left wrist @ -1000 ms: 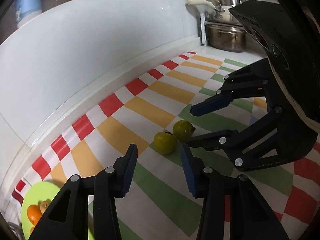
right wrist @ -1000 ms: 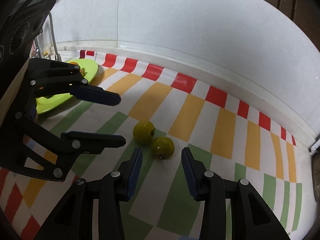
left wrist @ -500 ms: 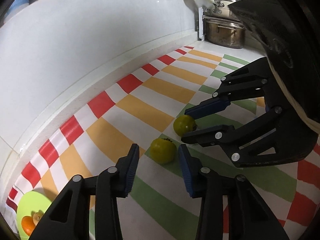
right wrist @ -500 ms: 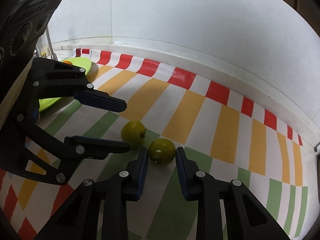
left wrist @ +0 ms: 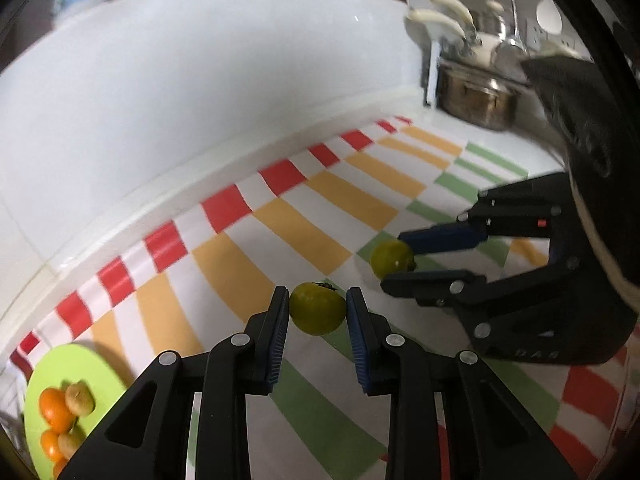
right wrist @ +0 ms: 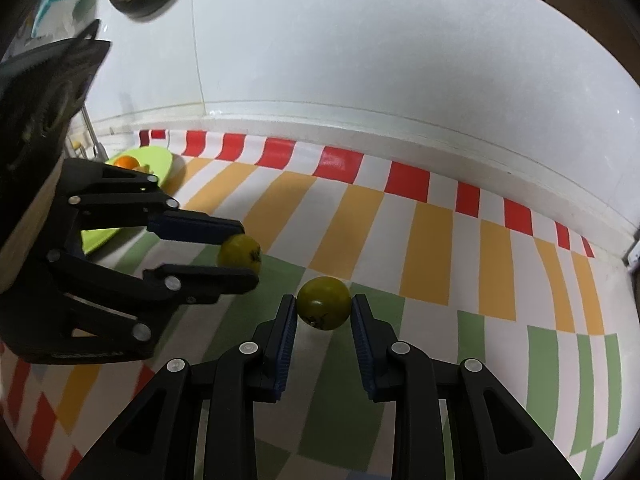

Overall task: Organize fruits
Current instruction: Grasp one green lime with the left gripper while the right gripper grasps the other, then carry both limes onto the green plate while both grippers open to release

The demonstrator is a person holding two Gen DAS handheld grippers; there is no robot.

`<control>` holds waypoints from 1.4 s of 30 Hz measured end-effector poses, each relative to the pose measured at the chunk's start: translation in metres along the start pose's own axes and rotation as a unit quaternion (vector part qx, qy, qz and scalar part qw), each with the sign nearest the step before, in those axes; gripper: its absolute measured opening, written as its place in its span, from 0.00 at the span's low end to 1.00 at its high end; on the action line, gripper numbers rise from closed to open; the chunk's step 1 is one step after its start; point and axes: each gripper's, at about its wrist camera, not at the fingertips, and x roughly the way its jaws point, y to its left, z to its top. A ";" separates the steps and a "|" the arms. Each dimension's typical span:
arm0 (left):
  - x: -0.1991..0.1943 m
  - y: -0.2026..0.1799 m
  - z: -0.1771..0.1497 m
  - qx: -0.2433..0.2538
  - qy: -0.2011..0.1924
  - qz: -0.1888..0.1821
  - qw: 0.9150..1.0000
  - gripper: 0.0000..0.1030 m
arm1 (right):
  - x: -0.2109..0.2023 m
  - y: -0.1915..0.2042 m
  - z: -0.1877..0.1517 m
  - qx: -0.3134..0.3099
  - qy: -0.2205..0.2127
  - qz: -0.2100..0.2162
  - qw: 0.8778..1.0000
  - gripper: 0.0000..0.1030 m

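Two yellow-green round fruits are in play above a checked cloth. My left gripper [left wrist: 318,308] is shut on one fruit [left wrist: 317,308], pinched between its blue pads; it also shows in the right wrist view [right wrist: 240,251]. My right gripper [right wrist: 324,312] is shut on the other fruit [right wrist: 324,303], seen in the left wrist view too [left wrist: 391,257]. A lime green plate [left wrist: 80,364] with several small orange and brownish fruits lies at the far left.
A white backsplash wall [left wrist: 200,100] runs along the back of the counter. A steel pot [left wrist: 474,100] on a rack with utensils stands at the right end. The plate also shows behind the left gripper in the right wrist view [right wrist: 154,158].
Both grippers have moved forward over the two fruits and closed on them. The fruits, which lay side by side, are now apart, one in each gripper.
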 end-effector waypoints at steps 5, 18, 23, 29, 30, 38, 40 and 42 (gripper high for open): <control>-0.025 0.000 0.001 -0.019 -0.021 0.024 0.999 0.28 | -0.016 0.008 0.004 0.012 -0.018 0.004 1.000 0.28; -0.096 0.016 -0.013 -0.126 -0.070 0.085 0.986 0.28 | -0.066 0.038 0.023 0.020 -0.080 0.012 0.996 0.28; -0.119 0.019 -0.022 -0.143 -0.084 0.115 0.979 0.28 | -0.078 0.048 0.028 0.031 -0.100 0.019 0.994 0.28; -0.145 0.026 -0.038 -0.176 -0.093 0.148 0.969 0.28 | -0.089 0.066 0.033 0.029 -0.113 0.032 0.993 0.28; -0.149 0.026 -0.041 -0.181 -0.094 0.152 0.967 0.28 | -0.090 0.070 0.034 0.027 -0.115 0.035 0.992 0.28; -0.178 0.036 -0.071 -0.223 -0.097 0.188 0.952 0.28 | -0.096 0.104 0.037 0.014 -0.118 0.057 0.991 0.28; -0.183 0.037 -0.079 -0.228 -0.095 0.195 0.949 0.28 | -0.094 0.113 0.037 0.011 -0.115 0.064 0.991 0.28; -0.188 0.039 -0.088 -0.234 -0.091 0.203 0.946 0.28 | -0.093 0.122 0.035 0.008 -0.112 0.069 0.991 0.28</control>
